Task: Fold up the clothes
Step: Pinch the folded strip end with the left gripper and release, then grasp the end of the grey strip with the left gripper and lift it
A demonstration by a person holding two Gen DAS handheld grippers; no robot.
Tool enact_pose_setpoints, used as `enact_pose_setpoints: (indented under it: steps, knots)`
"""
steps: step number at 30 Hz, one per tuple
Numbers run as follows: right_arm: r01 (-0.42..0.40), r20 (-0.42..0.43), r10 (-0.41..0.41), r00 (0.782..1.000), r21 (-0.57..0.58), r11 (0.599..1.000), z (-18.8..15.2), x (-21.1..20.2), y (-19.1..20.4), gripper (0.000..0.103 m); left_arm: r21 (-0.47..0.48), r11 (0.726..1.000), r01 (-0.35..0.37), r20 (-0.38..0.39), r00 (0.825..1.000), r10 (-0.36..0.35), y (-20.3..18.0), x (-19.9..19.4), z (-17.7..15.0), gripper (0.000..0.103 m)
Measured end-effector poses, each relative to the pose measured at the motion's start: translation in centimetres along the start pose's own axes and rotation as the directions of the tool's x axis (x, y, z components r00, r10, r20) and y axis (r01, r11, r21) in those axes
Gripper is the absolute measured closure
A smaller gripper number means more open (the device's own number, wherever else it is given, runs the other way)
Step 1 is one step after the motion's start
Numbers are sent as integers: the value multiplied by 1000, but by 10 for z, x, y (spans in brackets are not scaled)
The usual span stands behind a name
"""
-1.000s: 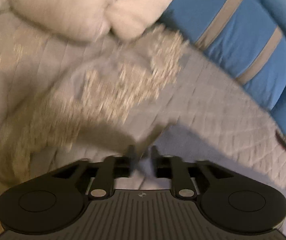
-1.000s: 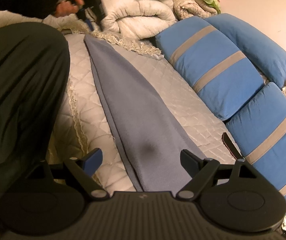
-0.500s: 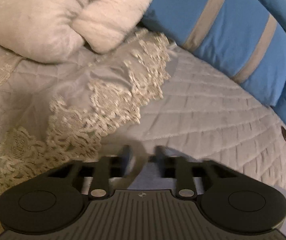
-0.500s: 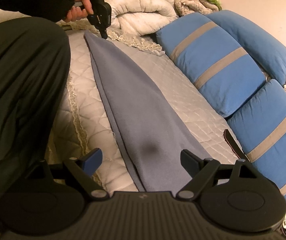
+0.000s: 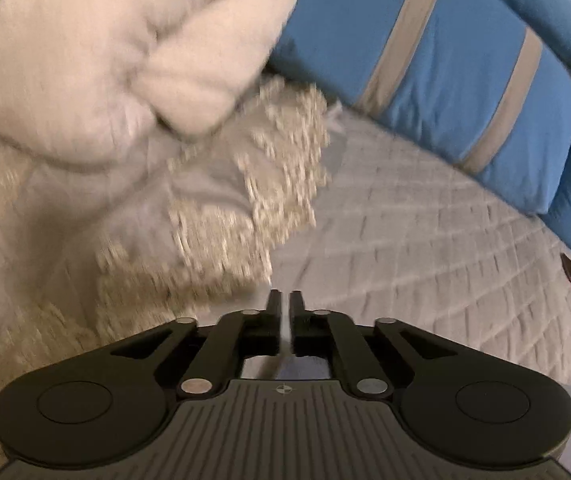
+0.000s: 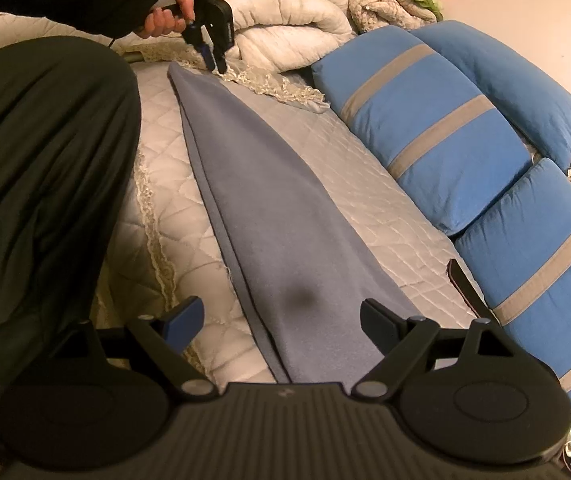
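A long grey-blue cloth (image 6: 261,200) lies folded lengthwise on the quilted bed cover (image 6: 369,200), running from near to far. My left gripper (image 5: 284,300) is shut on the cloth's far edge, which shows as a thin strip between the jaws; in the right wrist view it (image 6: 214,65) sits at the cloth's far end by the lace trim. My right gripper (image 6: 281,318) is open and empty, hovering over the near end of the cloth.
Blue cushions with grey stripes (image 6: 437,132) line the right side of the bed. A cream duvet (image 5: 97,64) and lace-edged cover (image 5: 269,184) lie at the far end. My dark trouser leg (image 6: 37,200) fills the left. A dark strap (image 6: 465,284) lies by the cushions.
The left gripper's jaws have closed from slightly apart to shut on the cloth's far edge, and it has shifted a little at the far end. The right gripper has stayed open and still.
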State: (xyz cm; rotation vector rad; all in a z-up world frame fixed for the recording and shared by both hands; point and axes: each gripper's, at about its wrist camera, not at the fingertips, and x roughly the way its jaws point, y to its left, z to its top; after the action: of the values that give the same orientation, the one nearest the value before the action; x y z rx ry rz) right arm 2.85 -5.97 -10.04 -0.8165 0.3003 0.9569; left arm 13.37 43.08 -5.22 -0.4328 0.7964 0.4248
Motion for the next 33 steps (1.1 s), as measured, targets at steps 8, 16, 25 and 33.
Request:
enact_pose_setpoints:
  steps: [8, 16, 25, 33]
  knots:
    - [2, -4, -2, 1000, 4, 1000, -1, 2, -2, 11, -49, 997, 64, -51, 996, -67, 5, 12, -14, 79]
    - [1, -4, -1, 1000, 7, 1000, -1, 2, -2, 11, -24, 998, 64, 20, 998, -63, 0, 1, -10, 101]
    - [3, -8, -3, 1000, 12, 1000, -3, 2, -3, 11, 5, 999, 50, 97, 994, -51, -14, 0, -1, 100]
    - [15, -8, -15, 1000, -1, 1000, -3, 2, -2, 10, -39, 999, 19, 62, 998, -17, 2, 2, -11, 73]
